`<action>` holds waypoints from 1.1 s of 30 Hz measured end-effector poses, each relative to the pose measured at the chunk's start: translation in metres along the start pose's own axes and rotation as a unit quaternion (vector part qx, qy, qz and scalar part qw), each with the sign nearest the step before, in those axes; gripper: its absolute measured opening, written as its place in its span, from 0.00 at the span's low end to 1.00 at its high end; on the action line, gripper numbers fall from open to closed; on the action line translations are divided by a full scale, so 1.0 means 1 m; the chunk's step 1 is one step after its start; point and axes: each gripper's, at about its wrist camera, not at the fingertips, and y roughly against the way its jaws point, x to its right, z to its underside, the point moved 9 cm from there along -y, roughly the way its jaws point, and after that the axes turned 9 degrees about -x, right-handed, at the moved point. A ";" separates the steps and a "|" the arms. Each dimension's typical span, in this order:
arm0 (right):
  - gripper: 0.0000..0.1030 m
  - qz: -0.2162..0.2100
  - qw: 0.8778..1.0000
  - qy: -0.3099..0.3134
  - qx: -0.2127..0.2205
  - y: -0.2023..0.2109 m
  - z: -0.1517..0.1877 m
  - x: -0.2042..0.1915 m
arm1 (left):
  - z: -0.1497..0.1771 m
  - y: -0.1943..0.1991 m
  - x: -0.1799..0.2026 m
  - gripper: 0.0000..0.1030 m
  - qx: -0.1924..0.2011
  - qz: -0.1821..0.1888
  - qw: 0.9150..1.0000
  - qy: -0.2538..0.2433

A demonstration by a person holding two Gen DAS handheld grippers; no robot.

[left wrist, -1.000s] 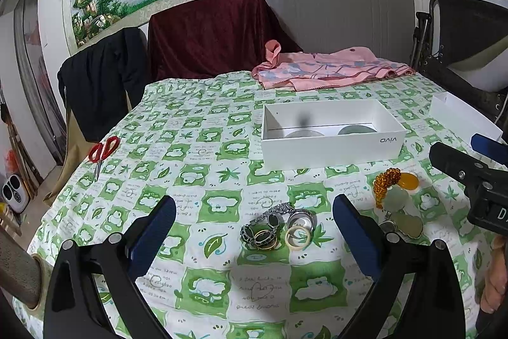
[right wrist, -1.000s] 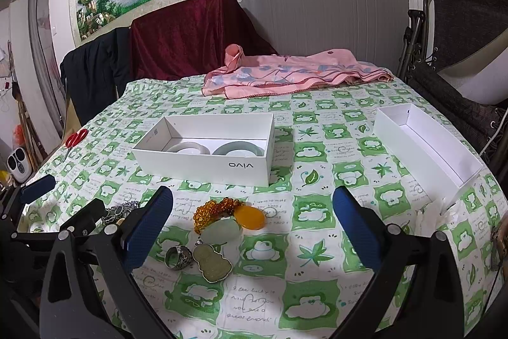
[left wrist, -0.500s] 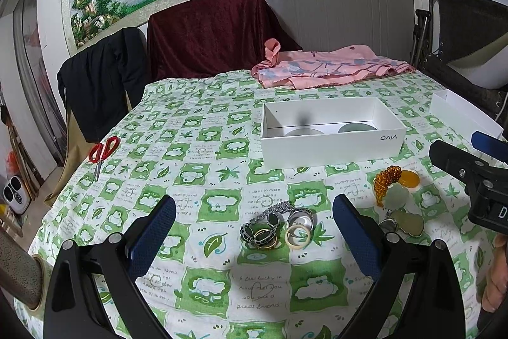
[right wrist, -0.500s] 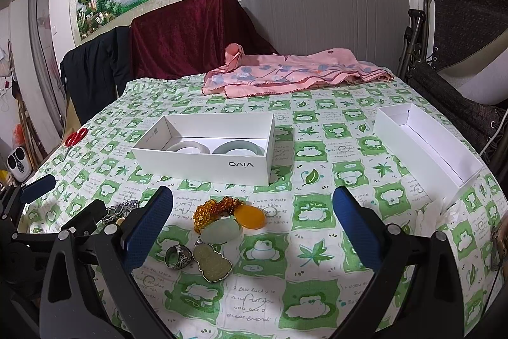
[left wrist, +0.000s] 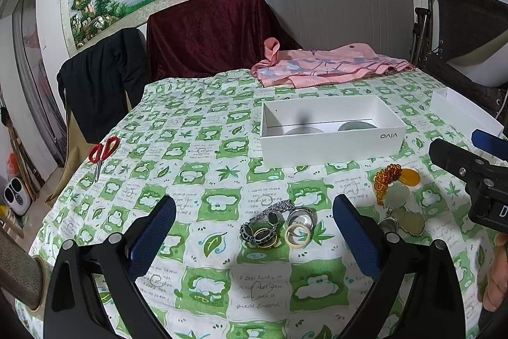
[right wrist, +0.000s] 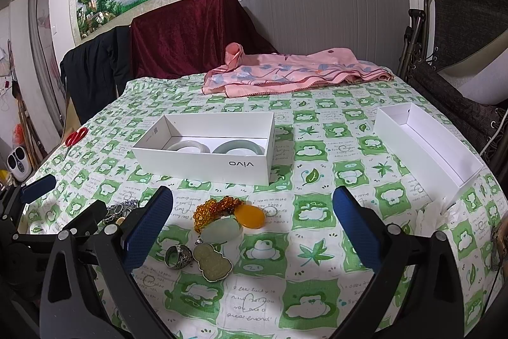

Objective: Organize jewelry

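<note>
On the green checked tablecloth (left wrist: 203, 148) a cluster of rings and a chain bracelet (left wrist: 276, 226) lies between the wide-apart fingers of my open left gripper (left wrist: 254, 231). Further right sit an amber bead bracelet (left wrist: 385, 178), an orange stone, a pale jade piece and a jade pendant (left wrist: 409, 221). In the right wrist view my open right gripper (right wrist: 254, 227) frames the amber beads (right wrist: 216, 208), the orange stone (right wrist: 250, 216), the pale jade (right wrist: 223, 229), a silver ring (right wrist: 178, 256) and the pendant (right wrist: 212, 262). A white box (right wrist: 206, 169) behind them holds two pale bangles (right wrist: 238, 146).
A second white box (right wrist: 425, 148) lies open at the right. Red scissors (left wrist: 102, 150) rest near the left table edge. A pink cloth (right wrist: 285, 73) is bunched at the far edge. Draped chairs stand behind the table and a dark chair at the right.
</note>
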 end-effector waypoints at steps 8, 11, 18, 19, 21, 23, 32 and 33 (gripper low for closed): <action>0.93 0.000 1.000 0.001 -0.001 -0.001 0.000 -0.001 | 0.001 -0.001 0.000 0.94 -0.004 0.003 1.000 -0.001; 0.93 0.000 1.000 0.001 -0.002 -0.001 0.001 -0.002 | 0.003 -0.003 -0.001 0.94 -0.012 0.009 1.000 -0.001; 0.93 0.003 1.000 -0.013 -0.002 -0.002 0.000 0.007 | 0.006 -0.016 -0.024 0.94 -0.040 0.022 0.999 0.026; 0.93 0.002 1.000 -0.016 -0.003 -0.002 0.000 0.009 | 0.008 -0.018 -0.028 0.94 -0.046 0.029 0.998 0.031; 0.93 0.000 1.000 -0.022 -0.006 -0.003 0.001 0.011 | 0.009 -0.020 -0.028 0.94 -0.053 0.042 0.997 0.036; 0.93 -0.002 1.000 -0.026 -0.007 -0.003 0.000 0.013 | 0.011 -0.022 -0.026 0.94 -0.059 0.051 0.996 0.032; 0.93 -0.003 0.999 -0.040 -0.015 -0.007 -0.002 0.021 | 0.018 -0.031 -0.001 0.94 -0.085 0.070 0.994 -0.010; 0.93 -0.004 0.999 -0.041 -0.015 -0.007 -0.002 0.022 | 0.019 -0.032 0.001 0.94 -0.087 0.071 0.994 -0.014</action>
